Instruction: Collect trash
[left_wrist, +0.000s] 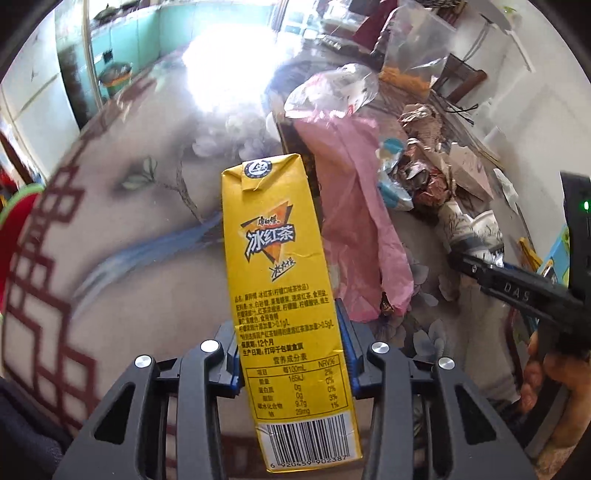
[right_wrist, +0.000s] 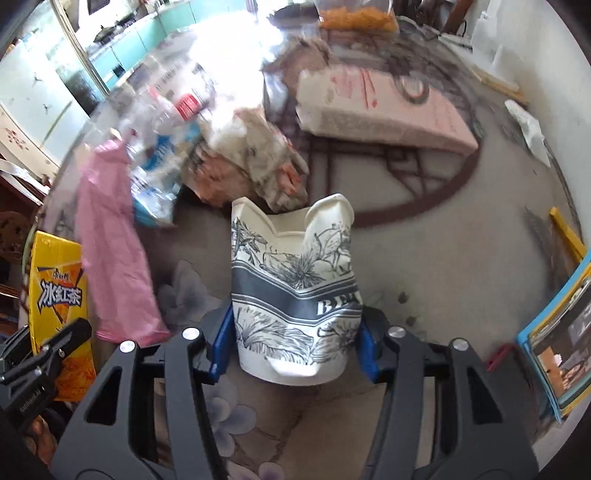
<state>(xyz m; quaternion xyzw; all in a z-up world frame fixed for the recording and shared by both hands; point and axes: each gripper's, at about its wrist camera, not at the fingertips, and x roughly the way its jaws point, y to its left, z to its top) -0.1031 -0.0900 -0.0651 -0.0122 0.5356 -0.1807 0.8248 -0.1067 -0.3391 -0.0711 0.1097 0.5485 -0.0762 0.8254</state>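
Note:
My left gripper (left_wrist: 290, 343) is shut on a yellow iced-tea carton (left_wrist: 280, 277), its blue pads pressing both long sides while the carton points away from me over the patterned floor mat. The same carton (right_wrist: 59, 295) shows at the lower left of the right wrist view. A crushed white paper cup (right_wrist: 295, 280) with a grey flower print sits between the pads of my right gripper (right_wrist: 293, 343), which is shut on it, dented rim away from me. From the left wrist view that cup (left_wrist: 469, 225) appears at the right edge.
A pink plastic bag (left_wrist: 354, 206) lies on the floor mat between both grippers. Behind it is a heap of crumpled wrappers (right_wrist: 251, 162) and clear plastic bottles (right_wrist: 173, 110). A pale pink sack (right_wrist: 380, 107) lies farther back. Colourful booklets (right_wrist: 554, 332) rest at the right edge.

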